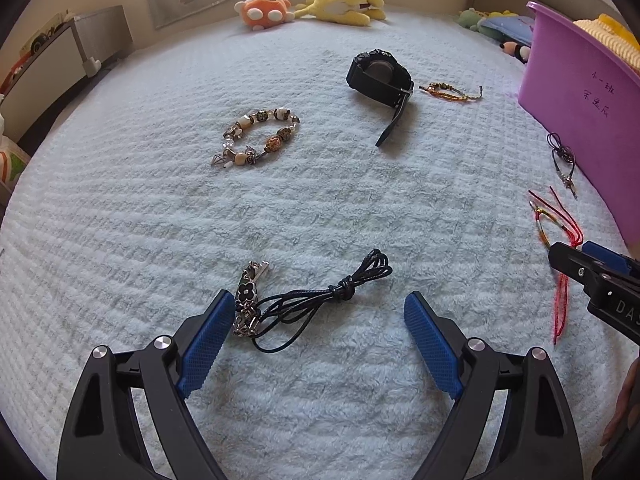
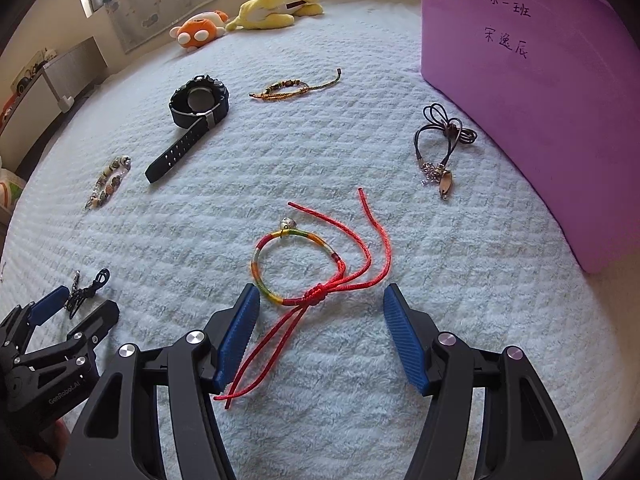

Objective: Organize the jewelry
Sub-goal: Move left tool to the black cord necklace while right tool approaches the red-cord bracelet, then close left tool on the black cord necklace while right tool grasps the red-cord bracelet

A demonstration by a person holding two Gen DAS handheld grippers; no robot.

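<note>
Left wrist view is showing the left gripper [image 1: 320,320] tilting down over the white blanket [image 1: 320,208], jaws gaping, gripping nothing, its left pad touching the black cord necklace [image 1: 316,300]. Right gripper [image 2: 318,322] is angling likewise, jaws apart, straddling the red string bracelet [image 2: 298,268] unheld on that blanket.

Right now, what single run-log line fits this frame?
left gripper: open over black cord necklace | right gripper: open over red string bracelet | nothing held | purple bin beside
</note>
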